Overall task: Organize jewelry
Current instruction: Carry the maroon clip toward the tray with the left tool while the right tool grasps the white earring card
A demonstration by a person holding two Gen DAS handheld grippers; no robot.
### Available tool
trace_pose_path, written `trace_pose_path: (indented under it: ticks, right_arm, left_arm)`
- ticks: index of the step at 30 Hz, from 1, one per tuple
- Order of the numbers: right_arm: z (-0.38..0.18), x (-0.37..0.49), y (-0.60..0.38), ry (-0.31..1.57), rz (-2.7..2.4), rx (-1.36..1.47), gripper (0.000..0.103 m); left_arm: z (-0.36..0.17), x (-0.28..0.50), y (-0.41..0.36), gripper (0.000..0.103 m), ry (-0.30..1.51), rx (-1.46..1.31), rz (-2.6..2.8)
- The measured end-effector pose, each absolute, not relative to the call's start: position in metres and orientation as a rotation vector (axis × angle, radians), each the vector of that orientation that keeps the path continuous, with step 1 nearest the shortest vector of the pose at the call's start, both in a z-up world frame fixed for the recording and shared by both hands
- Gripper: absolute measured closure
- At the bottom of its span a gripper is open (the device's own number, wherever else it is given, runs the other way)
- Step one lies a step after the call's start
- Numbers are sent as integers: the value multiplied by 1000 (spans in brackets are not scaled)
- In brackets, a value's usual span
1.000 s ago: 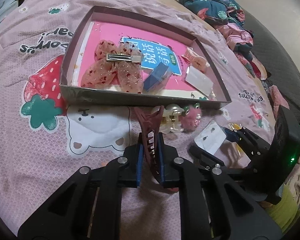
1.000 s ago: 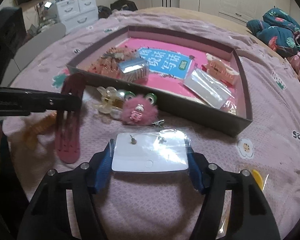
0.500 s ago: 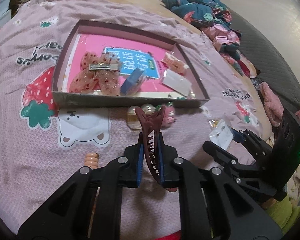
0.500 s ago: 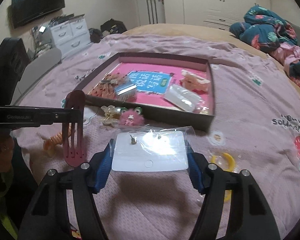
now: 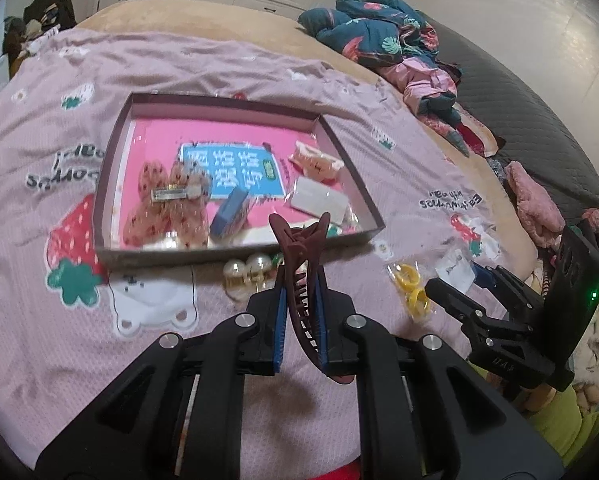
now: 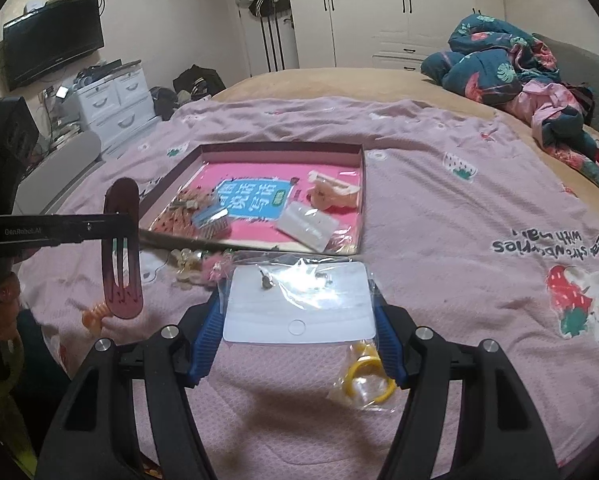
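My left gripper (image 5: 301, 316) is shut on a maroon claw hair clip (image 5: 299, 256), held above the bedspread in front of the shallow box (image 5: 111, 168); the clip also shows in the right wrist view (image 6: 121, 256). My right gripper (image 6: 297, 320) is shut on a clear bag with a white earring card (image 6: 299, 300), held above the bed; it shows in the left wrist view (image 5: 455, 272) too. The box (image 6: 361, 184) holds a pink bow clip (image 5: 167, 196), a blue comb (image 5: 231, 212), a peach claw clip (image 5: 315, 160) and a white packet (image 5: 319, 200).
On the bedspread in front of the box lie a pearl clip (image 5: 245, 272), a pink fluffy clip (image 6: 217, 268), an orange clip (image 6: 95, 316) and a bag with yellow rings (image 6: 363, 380). Bundled clothes (image 6: 511, 72) lie at the far right. Drawers (image 6: 111, 104) stand left.
Both grippers have risen and pulled back from the box with their items still held. The box and the loose clips look smaller and farther now.
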State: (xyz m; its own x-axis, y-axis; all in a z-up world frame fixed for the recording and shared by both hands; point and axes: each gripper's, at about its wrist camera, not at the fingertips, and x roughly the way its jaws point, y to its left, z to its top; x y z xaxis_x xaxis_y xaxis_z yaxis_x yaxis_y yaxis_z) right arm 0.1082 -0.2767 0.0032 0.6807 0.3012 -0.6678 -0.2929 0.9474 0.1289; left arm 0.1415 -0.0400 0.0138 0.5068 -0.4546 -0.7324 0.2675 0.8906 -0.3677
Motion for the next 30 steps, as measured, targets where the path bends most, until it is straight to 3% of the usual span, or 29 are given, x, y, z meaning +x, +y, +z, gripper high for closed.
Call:
trace_pose_path:
  ticks: [13,30]
  right_arm:
    - [23,149,-259,722,352,-27,39]
    - [17,216,-229,750,397,-13,39]
  left_arm:
    - [51,192,-36,98,863,-173,-394]
    - [54,264,-35,98,841,-136,-297]
